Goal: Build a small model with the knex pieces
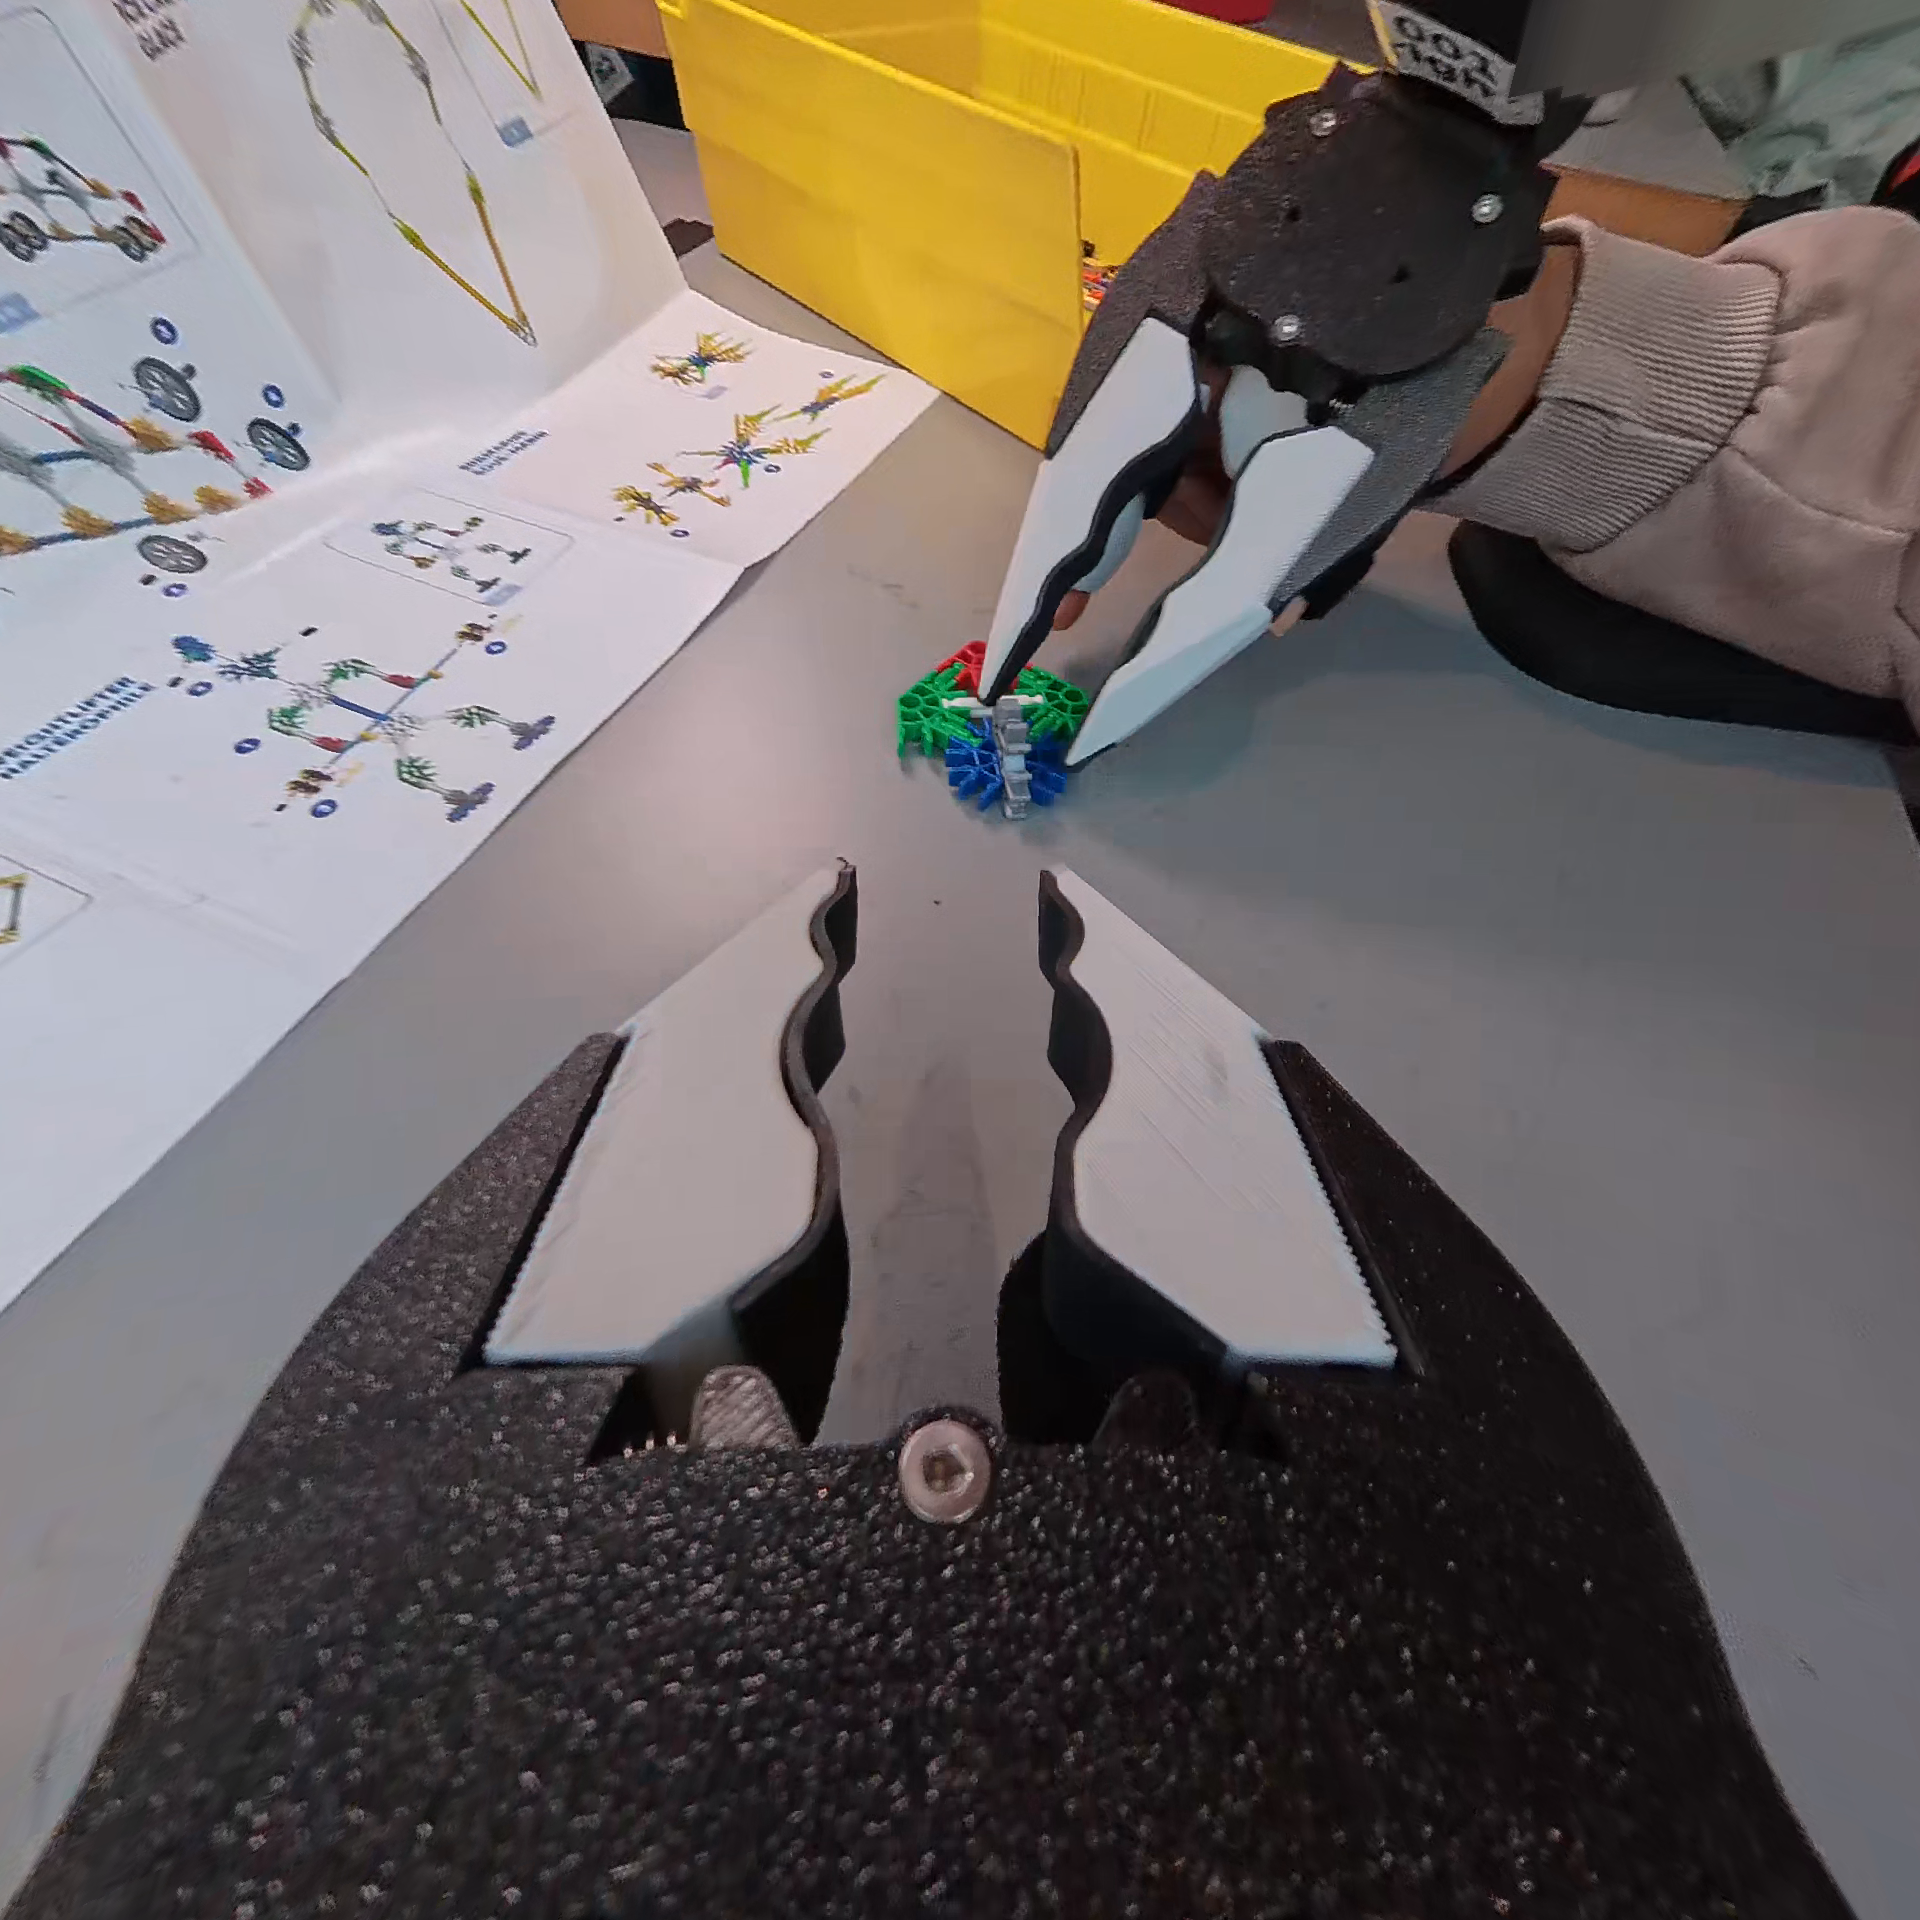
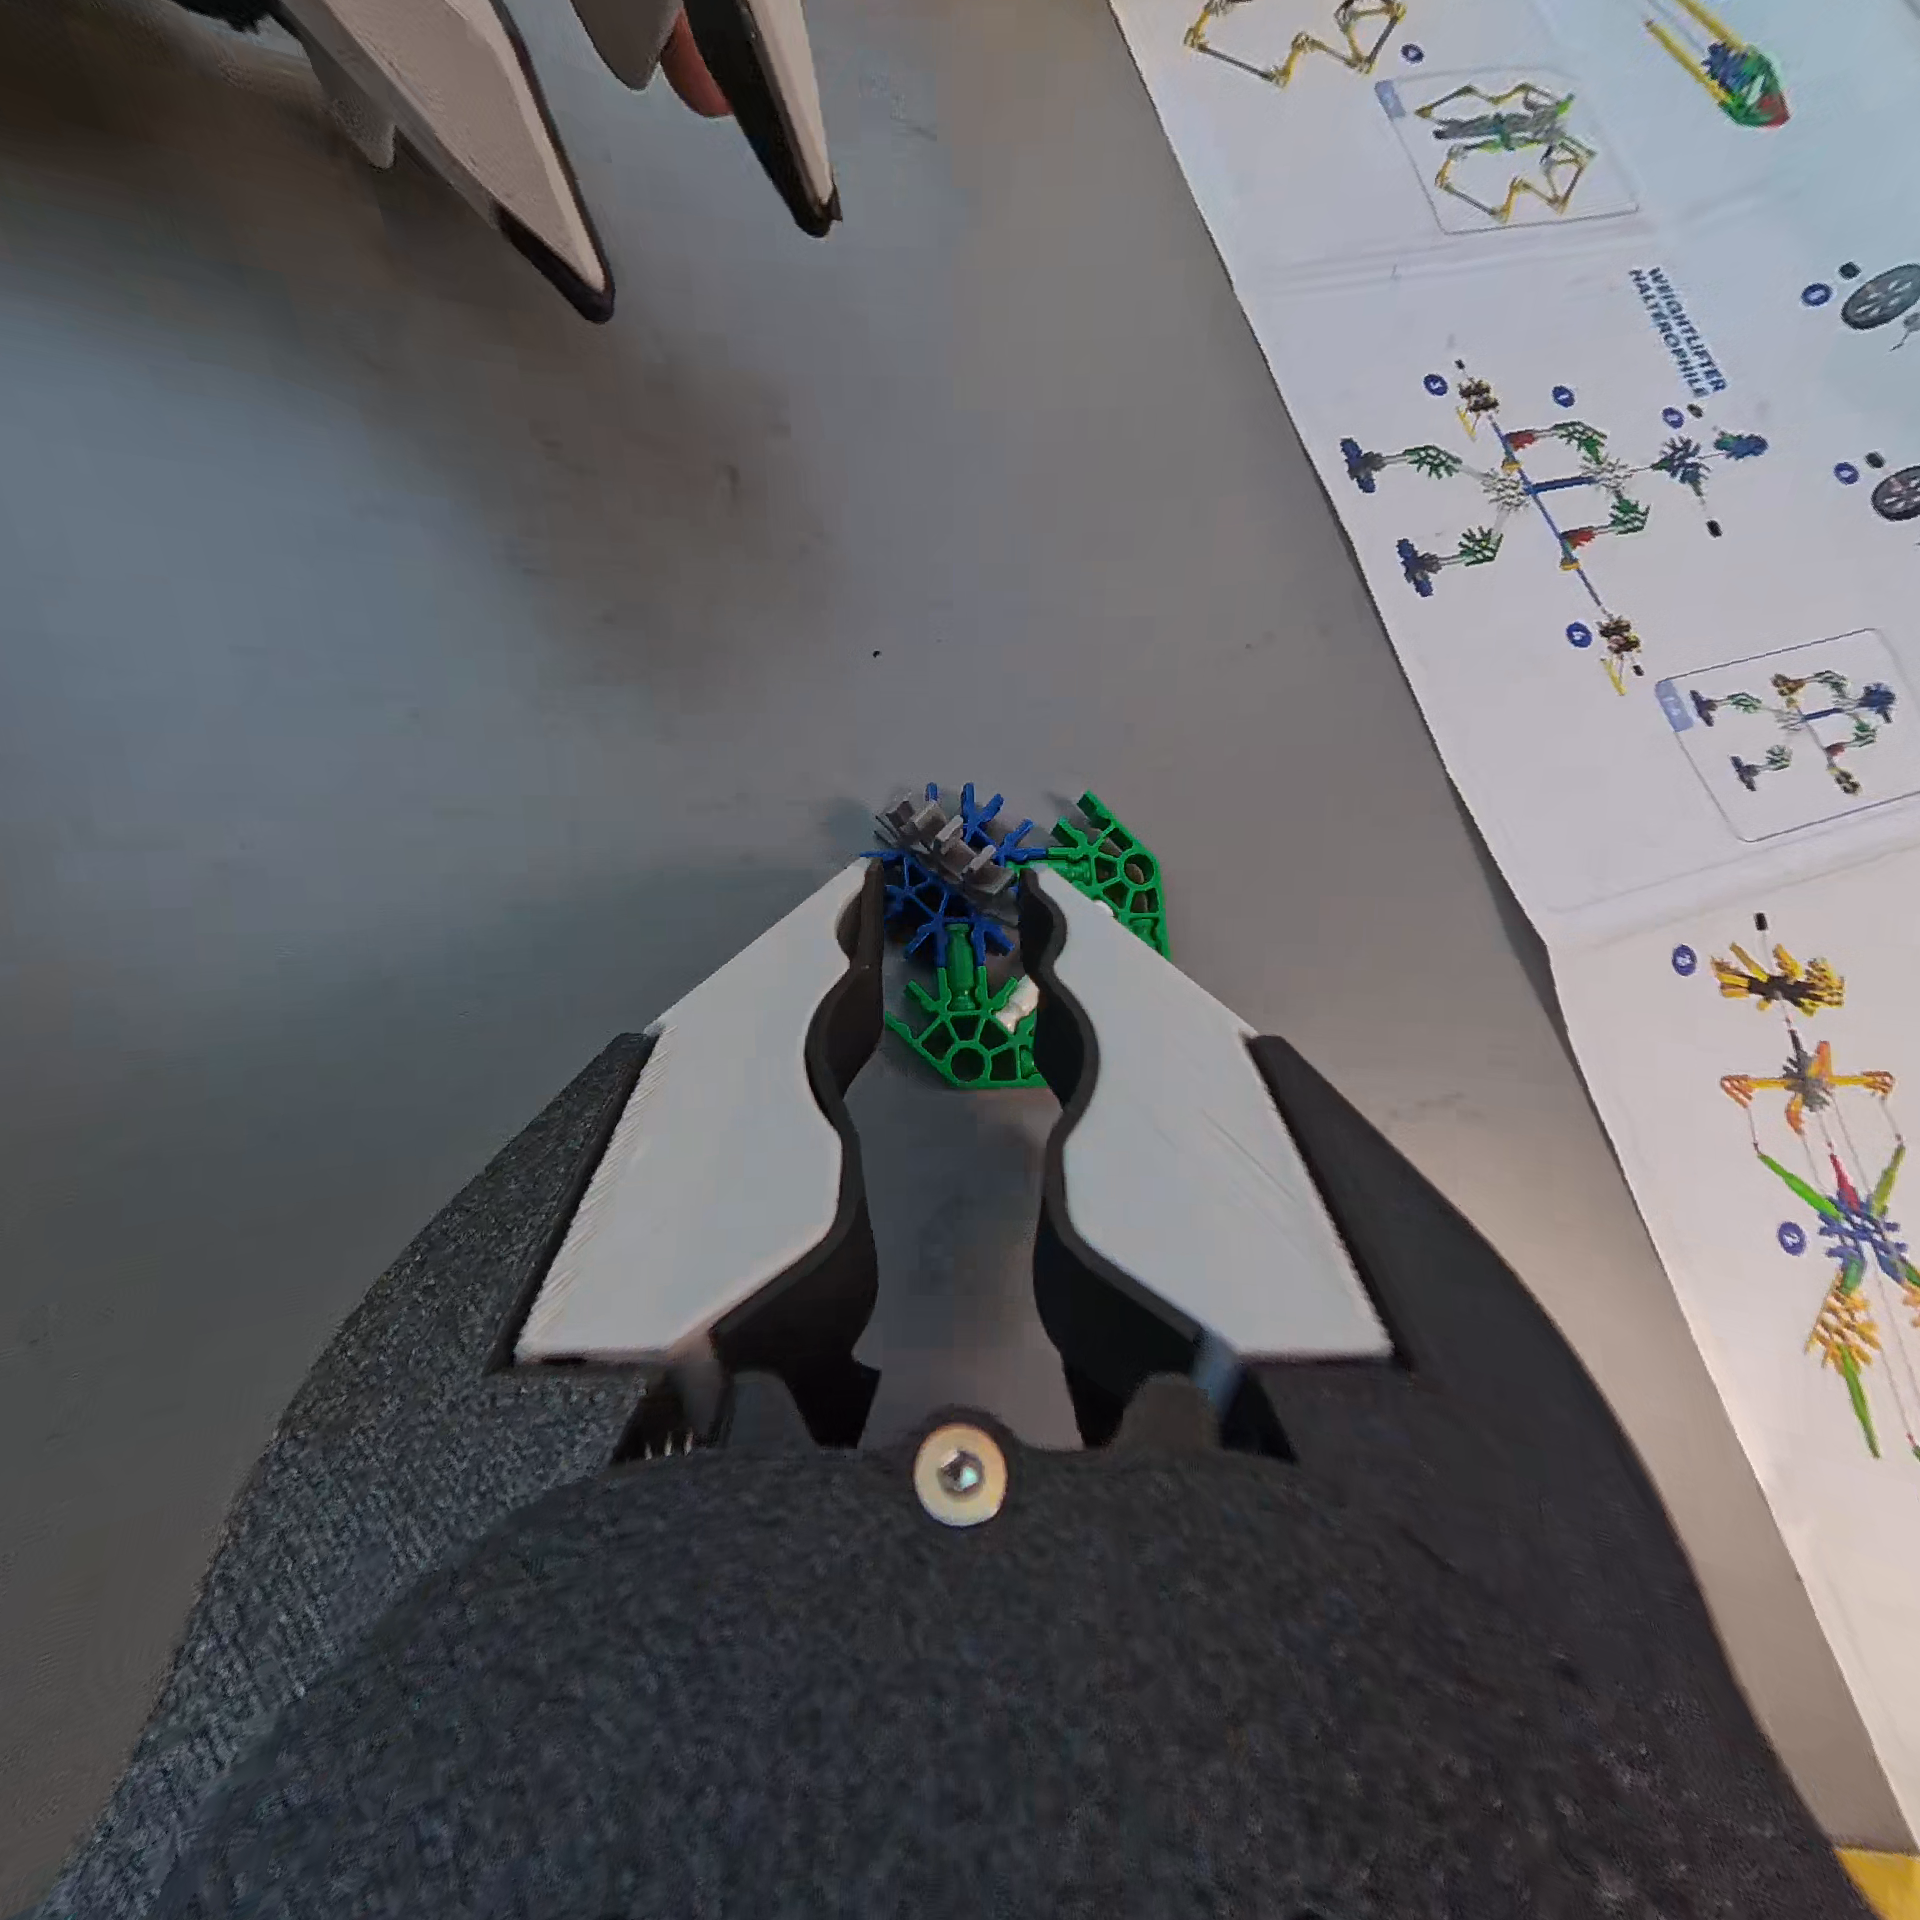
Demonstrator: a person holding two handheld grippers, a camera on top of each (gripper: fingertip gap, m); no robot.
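Two grippers over a small plastic construction-toy cluster on a grey counter (image 1: 1455,987).

The left gripper (image 1: 945,883) hovers spread apart and empty, just short of the cluster of green, blue, grey and red snap-together connectors (image 1: 987,727). The right gripper (image 2: 943,883) straddles that cluster, jaws parted, tips at the blue and grey pieces; whether it pinches them I cannot tell. Beyond lie a white illustrated instruction sheet (image 1: 343,582) and a yellow plastic bin (image 1: 935,197).

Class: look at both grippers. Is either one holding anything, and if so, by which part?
The left gripper holds nothing. The right gripper straddles the toy cluster at its blue connector; whether it grips cannot be told.
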